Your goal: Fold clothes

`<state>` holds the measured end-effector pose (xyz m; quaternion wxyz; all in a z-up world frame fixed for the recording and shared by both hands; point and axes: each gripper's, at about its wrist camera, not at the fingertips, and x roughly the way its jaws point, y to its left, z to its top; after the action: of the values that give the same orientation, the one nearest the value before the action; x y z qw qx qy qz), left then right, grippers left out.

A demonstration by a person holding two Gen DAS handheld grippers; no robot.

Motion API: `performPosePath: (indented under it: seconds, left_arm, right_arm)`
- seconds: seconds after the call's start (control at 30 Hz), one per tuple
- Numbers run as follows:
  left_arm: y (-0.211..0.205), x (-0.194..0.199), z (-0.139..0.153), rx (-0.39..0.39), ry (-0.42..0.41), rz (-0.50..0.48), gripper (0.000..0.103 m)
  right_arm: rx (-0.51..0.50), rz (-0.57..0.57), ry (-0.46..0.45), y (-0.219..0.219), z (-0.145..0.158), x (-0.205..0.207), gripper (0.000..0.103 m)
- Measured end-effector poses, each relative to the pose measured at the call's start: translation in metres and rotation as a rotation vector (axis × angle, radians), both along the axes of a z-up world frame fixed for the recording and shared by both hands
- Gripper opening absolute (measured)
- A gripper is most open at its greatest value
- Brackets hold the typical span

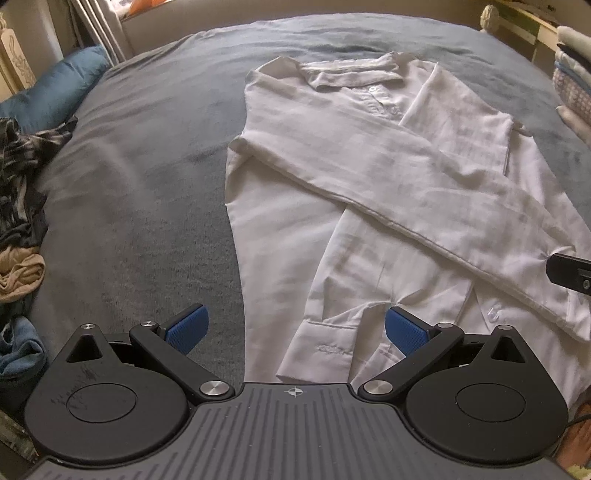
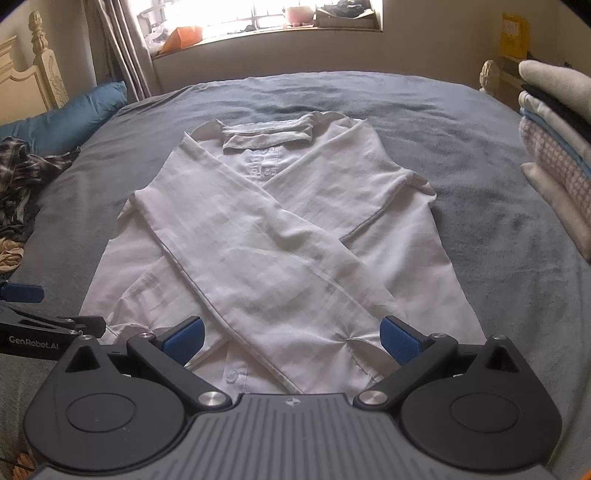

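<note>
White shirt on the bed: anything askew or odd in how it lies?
Nothing stands out. The white shirt lies flat on the grey blanket, collar away, both sleeves crossed over the front. Both claws, left and right, are open over its hem.

Daylight floods from the window [image 2: 258, 16] ahead of me, blown out to white glare. The room stays soft and dim; fisheye bends the edges, blurring the bed [image 1: 122, 155].
</note>
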<state>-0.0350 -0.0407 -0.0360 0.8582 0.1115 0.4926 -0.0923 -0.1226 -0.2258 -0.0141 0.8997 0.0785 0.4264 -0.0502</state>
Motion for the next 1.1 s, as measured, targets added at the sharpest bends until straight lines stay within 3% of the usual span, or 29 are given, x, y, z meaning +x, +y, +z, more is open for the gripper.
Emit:
performPosePath:
  seconds: [0.83,1.1]
  left_arm:
    - [0.008,0.000,-0.011,-0.011,0.072,0.023,0.103]
    - [0.037,-0.010,-0.012,-0.080,0.088,0.018,0.103]
  right_arm:
    - [0.001,-0.009,0.030,-0.002,-0.004,0.002,0.103]
    - [0.020,0.014,0.019,0.005,-0.003,0.003,0.103]
